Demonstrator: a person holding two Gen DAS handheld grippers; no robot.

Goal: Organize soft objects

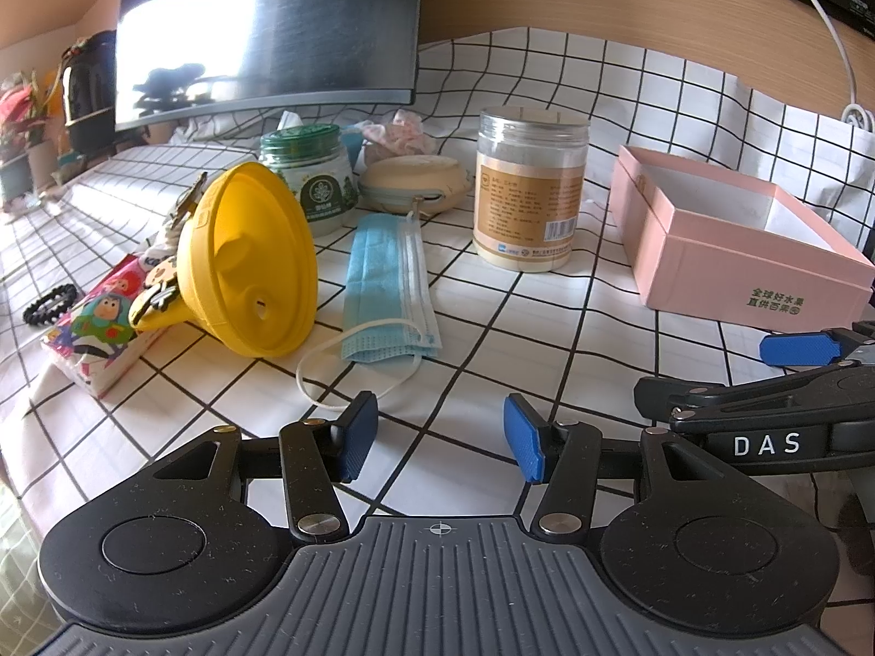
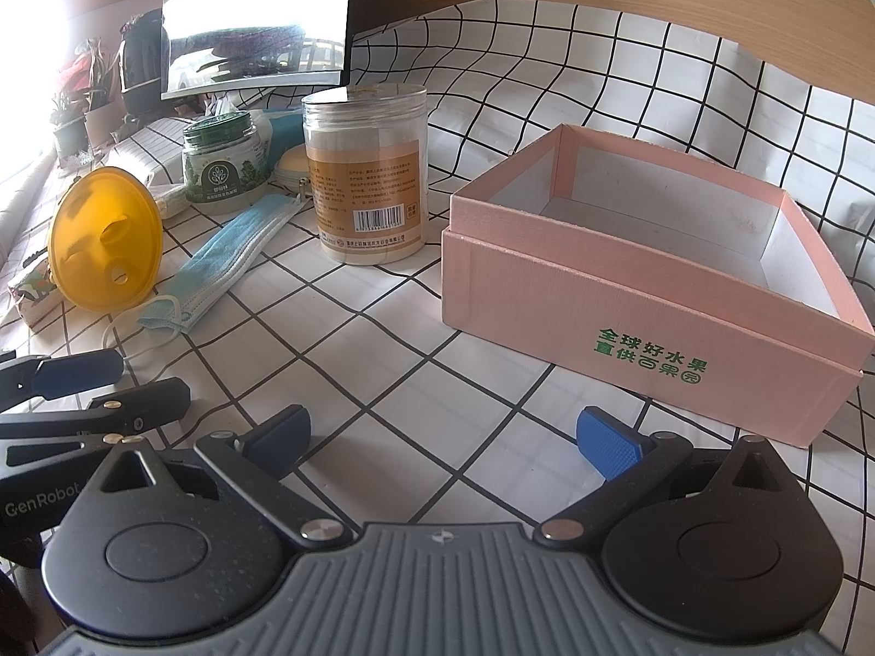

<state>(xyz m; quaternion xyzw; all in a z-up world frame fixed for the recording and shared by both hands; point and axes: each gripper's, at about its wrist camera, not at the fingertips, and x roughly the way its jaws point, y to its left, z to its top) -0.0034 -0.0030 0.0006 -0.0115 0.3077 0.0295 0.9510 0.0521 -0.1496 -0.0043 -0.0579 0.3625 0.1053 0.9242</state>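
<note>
Your checked tablecloth [image 2: 415, 339] carries everything. The pink box [image 2: 645, 295] sits open at the right. The tall jar [image 2: 363, 175] stands left of it. The blue face mask [image 1: 385, 284] lies flat just beside the yellow funnel [image 1: 249, 257], ahead of your left gripper [image 1: 440, 437], jaws spread, nothing between. Right gripper [image 2: 443, 440]: likewise spread, holding nothing.

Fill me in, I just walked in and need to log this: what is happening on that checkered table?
A tidy-up of soft things is set up but nothing is being handled yet. The left gripper and right gripper both hover over the tablecloth, jaws open and empty. A blue face mask lies flat beside a yellow funnel, and the pink box stands open and empty.
</note>
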